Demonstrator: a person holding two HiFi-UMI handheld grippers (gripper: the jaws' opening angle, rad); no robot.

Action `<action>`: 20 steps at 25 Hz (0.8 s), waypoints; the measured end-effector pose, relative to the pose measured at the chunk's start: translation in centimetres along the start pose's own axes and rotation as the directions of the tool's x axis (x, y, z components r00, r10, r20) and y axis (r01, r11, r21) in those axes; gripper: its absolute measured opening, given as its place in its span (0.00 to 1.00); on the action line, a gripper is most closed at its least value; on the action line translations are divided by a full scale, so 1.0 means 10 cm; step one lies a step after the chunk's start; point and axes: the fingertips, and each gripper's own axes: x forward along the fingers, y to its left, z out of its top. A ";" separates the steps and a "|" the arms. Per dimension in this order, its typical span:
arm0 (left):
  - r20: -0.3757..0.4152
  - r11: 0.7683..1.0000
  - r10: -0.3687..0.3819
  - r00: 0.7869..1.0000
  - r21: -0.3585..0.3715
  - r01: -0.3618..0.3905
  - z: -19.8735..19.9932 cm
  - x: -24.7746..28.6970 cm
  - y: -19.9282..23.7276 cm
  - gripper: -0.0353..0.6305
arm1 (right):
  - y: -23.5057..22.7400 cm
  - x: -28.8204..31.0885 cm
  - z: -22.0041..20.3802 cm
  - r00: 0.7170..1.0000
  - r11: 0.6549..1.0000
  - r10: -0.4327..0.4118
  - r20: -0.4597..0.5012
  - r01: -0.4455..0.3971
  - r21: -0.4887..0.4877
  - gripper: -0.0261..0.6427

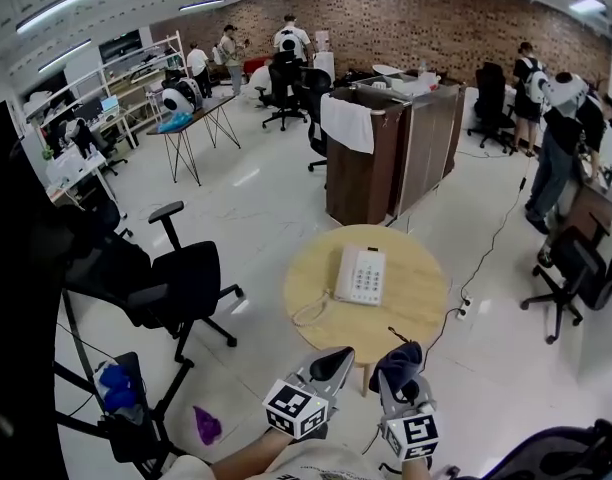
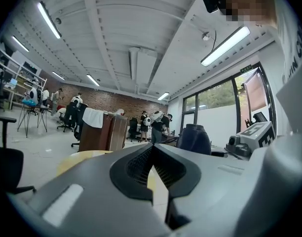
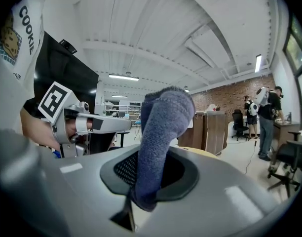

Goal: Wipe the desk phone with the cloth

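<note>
A white desk phone (image 1: 361, 274) lies on a small round wooden table (image 1: 416, 308), its coiled cord trailing off the left side. Both grippers are held close to my body, short of the table's near edge. My right gripper (image 1: 399, 361) is shut on a dark blue cloth (image 1: 395, 362), which stands up from between its jaws as a grey-blue fold (image 3: 161, 137). My left gripper (image 1: 334, 364) is shut with nothing in it; its jaws meet at the tip (image 2: 152, 147). The table top (image 2: 79, 158) shows just beyond it.
A black office chair (image 1: 176, 283) stands left of the table. A brown cabinet (image 1: 386, 153) with a white cloth over it is behind. A cable (image 1: 491, 238) runs across the floor to the right. Several people stand at the far desks.
</note>
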 end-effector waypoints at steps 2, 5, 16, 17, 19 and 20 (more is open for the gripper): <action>0.006 1.000 0.009 1.000 -0.007 -0.009 -0.01 0.04 0.06 0.04 | -0.04 0.07 -0.02 1.000 1.000 0.008 -0.003 -0.008 -0.005 0.14; 0.010 1.000 0.024 1.000 -0.015 -0.024 -0.02 0.11 0.19 0.04 | -0.09 0.19 -0.01 1.000 1.000 0.014 -0.008 -0.014 -0.012 0.14; -0.006 0.999 0.027 1.000 -0.047 -0.027 -0.04 0.47 0.56 0.04 | -0.29 0.65 -0.02 0.999 0.999 0.035 -0.040 -0.035 -0.006 0.14; -0.009 0.999 0.025 1.000 -0.048 -0.025 -0.04 0.50 0.60 0.04 | -0.30 0.70 -0.03 0.998 0.999 0.034 -0.043 -0.034 -0.004 0.14; -0.012 0.998 0.024 1.000 -0.053 -0.025 -0.05 0.56 0.70 0.04 | -0.34 0.81 -0.04 0.998 0.999 0.034 -0.050 -0.034 0.000 0.14; -0.013 0.998 0.026 1.000 -0.057 -0.027 -0.05 0.60 0.75 0.04 | -0.36 0.87 -0.04 0.998 0.999 0.036 -0.054 -0.036 -0.001 0.14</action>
